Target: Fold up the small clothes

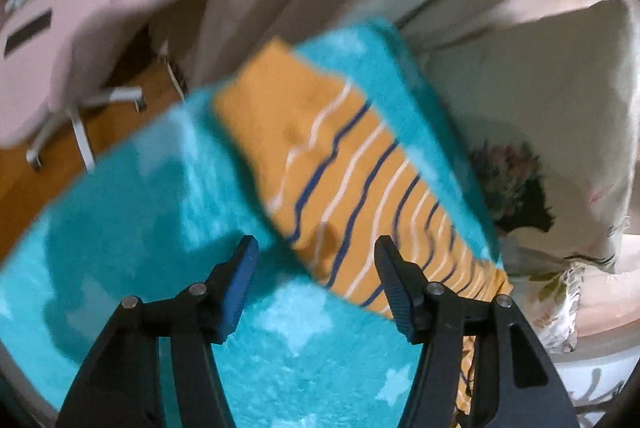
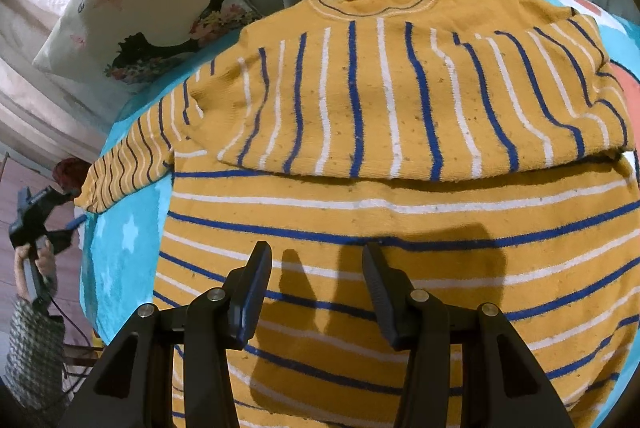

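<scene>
A mustard-yellow knitted sweater with blue and white stripes (image 2: 400, 155) lies flat on a fluffy turquoise blanket with pale stars (image 1: 160, 228), spread over a bed. In the right wrist view its far half, the neckline end, is folded over the near half, so the upper stripes run lengthwise and the lower ones crosswise. One striped sleeve (image 1: 340, 163) stretches out sideways onto the blanket.

The right gripper (image 2: 316, 264) hovers over the near half of the sweater, fingers spread apart and holding nothing, their shadow falling on the knit between them.

The left gripper (image 1: 316, 256) hangs above the blanket, fingers released and empty, with the sleeve lying just ahead, between the fingertips; this view is blurred.

A white printed pillow (image 2: 132, 7) rests beyond the blanket. A pink office chair (image 1: 80, 27) stands on the wooden floor.
</scene>
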The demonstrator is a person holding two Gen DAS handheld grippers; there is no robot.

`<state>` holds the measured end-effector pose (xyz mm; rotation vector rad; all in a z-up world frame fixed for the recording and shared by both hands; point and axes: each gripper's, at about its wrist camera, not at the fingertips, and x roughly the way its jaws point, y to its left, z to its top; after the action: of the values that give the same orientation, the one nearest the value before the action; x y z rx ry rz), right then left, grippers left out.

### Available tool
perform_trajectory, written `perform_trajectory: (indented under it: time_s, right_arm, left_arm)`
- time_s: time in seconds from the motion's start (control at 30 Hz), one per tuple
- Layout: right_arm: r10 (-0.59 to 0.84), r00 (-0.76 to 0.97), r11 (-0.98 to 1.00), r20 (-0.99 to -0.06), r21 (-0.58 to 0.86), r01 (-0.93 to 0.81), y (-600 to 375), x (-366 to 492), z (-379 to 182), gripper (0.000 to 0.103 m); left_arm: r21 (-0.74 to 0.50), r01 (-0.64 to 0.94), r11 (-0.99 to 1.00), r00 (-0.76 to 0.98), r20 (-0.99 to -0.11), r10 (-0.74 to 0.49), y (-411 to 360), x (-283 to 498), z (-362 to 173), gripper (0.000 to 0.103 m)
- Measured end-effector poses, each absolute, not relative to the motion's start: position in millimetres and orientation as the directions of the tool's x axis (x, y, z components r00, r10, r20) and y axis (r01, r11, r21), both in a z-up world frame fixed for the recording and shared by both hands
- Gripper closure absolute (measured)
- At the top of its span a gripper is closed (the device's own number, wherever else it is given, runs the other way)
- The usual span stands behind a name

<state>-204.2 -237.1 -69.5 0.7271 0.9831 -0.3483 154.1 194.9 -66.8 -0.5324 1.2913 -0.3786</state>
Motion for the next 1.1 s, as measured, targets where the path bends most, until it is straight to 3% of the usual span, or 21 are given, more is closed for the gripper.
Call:
perform_trajectory:
  time_s: [0.03,0.1,0.27,0.3,0.33,0.37,0.4,0.6,0.77,0.93,1.1]
  right_arm:
    - [0.050,0.526,0.720,-0.849,0.396,0.570,-236,-203,-69,0.052]
    - [0.043,0.525,0.727,-0.850,0.387,0.567,-234,-202,-67,0.052]
    - [0.024,0.513,0.724,-0.858,0.369,0.582,-233,-209,-66,0.052]
    - [0.020,0.512,0.721,-0.859,0.367,0.587,-233,-212,-66,0.052]
    - [0.015,0.510,0.719,-0.860,0.363,0.592,-233,-216,-65,0.052]
    - [0.005,0.508,0.718,-0.862,0.357,0.598,-234,-221,-64,0.052]
    - [-0.008,0.505,0.716,-0.863,0.348,0.605,-236,-226,-63,0.052]
    - [-0.067,0.534,0.710,-0.843,0.335,0.619,-250,-255,-47,0.052]
    - [-0.073,0.576,0.709,-0.814,0.364,0.604,-264,-270,-40,0.052]
    - [-0.078,0.611,0.687,-0.788,0.401,0.606,-283,-294,-36,0.052]
    - [-0.123,0.612,0.651,-0.781,0.402,0.644,-306,-335,-29,0.052]
  left_arm:
    - [-0.573,-0.033,0.819,0.244,-0.799,-0.549,195,153,-70,0.043]
    - [-0.582,-0.028,0.813,0.291,-0.783,-0.551,192,151,-66,0.032]
    - [-0.588,-0.077,0.805,0.347,-0.773,-0.531,186,176,-64,0.032]
    - [-0.587,-0.080,0.806,0.347,-0.774,-0.529,184,181,-64,0.039]
    - [-0.578,-0.079,0.812,0.346,-0.780,-0.521,181,184,-62,0.052]
    - [-0.558,-0.076,0.826,0.340,-0.793,-0.505,177,186,-63,0.089]
    - [-0.533,-0.073,0.843,0.330,-0.811,-0.484,174,187,-61,0.099]
    - [-0.519,0.073,0.852,0.407,-0.764,-0.500,146,145,-3,0.099]
    - [-0.558,0.276,0.783,0.408,-0.669,-0.621,91,84,63,0.099]
    - [-0.574,0.497,0.651,0.275,-0.607,-0.746,-12,15,98,0.099]
    - [-0.592,0.622,0.513,0.074,-0.608,-0.791,-140,-54,85,0.099]
